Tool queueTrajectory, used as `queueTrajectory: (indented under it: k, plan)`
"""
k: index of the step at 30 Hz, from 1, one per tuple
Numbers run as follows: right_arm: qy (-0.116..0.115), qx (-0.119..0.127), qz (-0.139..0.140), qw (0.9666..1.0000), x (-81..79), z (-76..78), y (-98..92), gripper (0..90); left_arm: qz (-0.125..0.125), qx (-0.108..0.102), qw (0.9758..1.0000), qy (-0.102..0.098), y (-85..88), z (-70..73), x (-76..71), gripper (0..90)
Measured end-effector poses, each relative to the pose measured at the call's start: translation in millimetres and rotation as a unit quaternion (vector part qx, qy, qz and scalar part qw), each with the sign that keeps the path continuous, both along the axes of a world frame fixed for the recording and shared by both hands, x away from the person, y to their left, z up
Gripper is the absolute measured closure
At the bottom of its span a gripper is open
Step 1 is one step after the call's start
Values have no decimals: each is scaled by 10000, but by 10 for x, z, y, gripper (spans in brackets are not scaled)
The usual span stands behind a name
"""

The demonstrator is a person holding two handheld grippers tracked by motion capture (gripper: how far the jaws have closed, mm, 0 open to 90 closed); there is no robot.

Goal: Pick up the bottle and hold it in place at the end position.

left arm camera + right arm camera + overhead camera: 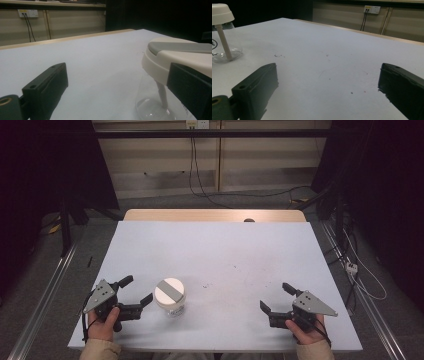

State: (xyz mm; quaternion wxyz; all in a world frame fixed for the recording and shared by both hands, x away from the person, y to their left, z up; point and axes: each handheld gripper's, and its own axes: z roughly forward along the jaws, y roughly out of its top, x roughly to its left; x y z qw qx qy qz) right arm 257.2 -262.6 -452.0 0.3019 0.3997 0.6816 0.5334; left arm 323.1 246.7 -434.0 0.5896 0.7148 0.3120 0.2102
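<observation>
A clear jar with a white lid crossed by a grey strip stands upright on the pale sheet, front left. A white stem hangs from the lid inside the jar. My left gripper rests just left of the jar, open, with nothing between its jaws; in the left gripper view its right jaw overlaps the jar's near side. At the front right my right gripper is open and holds nothing. In the right gripper view the jar stands far off at the left.
The table's wooden far edge shows beyond the sheet. A few small dark specks mark the sheet's middle. Wall sockets with hanging cables sit behind the table, dark curtains hang at both sides, and loose cables lie on the floor at the right.
</observation>
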Motion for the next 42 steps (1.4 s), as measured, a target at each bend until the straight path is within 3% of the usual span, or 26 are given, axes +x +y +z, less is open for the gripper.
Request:
queueTrajectory:
  k: [12, 19, 21, 29, 34, 42]
  plan:
    - [-16, -13, 11, 10000, 11, 1, 10, 21, -182, 21, 9997, 145, -43, -15, -14, 33]
    - [-12, -11, 37, 10000, 21, 3, 20, 21, -77, 114, 9997, 210, 16, -11, -28, 32]
    - [-23, -14, 38, 10000, 31, 5, 31, 21, -164, 85, 9995, 258, 19, -12, -38, 36]
    - [-20, -8, 96, 10000, 61, 6, 60, 22, -574, 431, 9963, 466, -52, -65, -100, 37]
    - [-17, -2, 141, 9999, 75, 7, 83, 22, -695, 383, 9949, 619, -137, -90, -129, 37]
    - [-23, -16, 154, 9999, 84, 4, 89, 22, -919, 560, 9920, 664, -277, -117, -126, 37]
